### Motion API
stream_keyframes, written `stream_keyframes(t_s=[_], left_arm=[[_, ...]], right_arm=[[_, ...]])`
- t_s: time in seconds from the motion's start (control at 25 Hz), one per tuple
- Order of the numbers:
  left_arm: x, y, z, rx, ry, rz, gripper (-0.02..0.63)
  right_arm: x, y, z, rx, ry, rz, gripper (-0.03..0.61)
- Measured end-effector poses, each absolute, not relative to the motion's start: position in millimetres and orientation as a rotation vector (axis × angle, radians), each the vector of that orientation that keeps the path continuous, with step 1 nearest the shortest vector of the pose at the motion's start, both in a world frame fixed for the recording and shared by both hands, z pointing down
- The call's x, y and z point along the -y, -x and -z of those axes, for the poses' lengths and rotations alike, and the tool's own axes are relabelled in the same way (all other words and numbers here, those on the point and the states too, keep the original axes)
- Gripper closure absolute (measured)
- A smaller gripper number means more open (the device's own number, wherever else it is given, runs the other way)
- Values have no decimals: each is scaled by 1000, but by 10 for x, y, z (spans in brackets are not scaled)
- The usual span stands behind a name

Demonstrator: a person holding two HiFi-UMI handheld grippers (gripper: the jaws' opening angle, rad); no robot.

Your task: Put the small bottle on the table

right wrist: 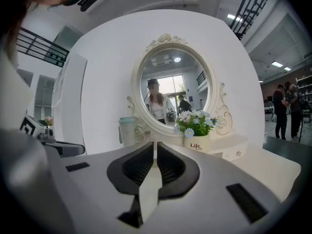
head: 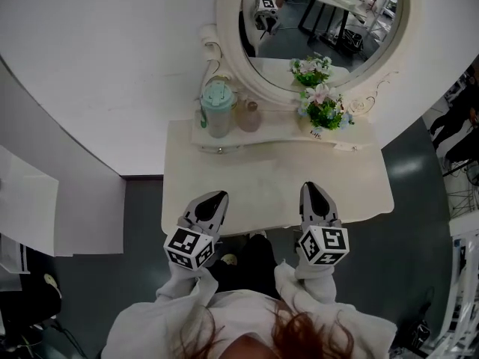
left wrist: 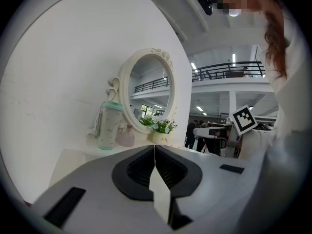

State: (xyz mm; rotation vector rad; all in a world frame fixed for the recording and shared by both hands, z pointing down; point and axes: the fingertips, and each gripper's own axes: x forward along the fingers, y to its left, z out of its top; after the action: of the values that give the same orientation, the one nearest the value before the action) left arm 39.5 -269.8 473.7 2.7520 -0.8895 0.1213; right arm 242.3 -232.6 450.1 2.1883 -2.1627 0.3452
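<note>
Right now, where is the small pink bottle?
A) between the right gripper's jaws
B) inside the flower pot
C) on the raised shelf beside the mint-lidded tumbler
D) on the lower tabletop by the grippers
C: the small pink bottle stands on the raised shelf right next to the mint-lidded tumbler, while the right gripper is shut with nothing between its jaws.

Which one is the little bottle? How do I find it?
Find the big oval mirror on the white table. On the shelf under it stands a tall cup with a mint lid. The small bottle sits just right of it: pink, round-bellied and much shorter.
</note>
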Motion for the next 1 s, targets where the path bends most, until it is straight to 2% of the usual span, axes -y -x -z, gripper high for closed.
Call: stream_keyframes(t_s=[0.4,1.0], left_arm=[[2632,-626,-4708,812,-2795,-109,597],[2639,-673,-4720,812,-2792,-112,597]], right_arm=[[1930,-2549,-4647,2063,-2250,-381,541],[1925,-2553,-4660,2070,-2247,-386,545]])
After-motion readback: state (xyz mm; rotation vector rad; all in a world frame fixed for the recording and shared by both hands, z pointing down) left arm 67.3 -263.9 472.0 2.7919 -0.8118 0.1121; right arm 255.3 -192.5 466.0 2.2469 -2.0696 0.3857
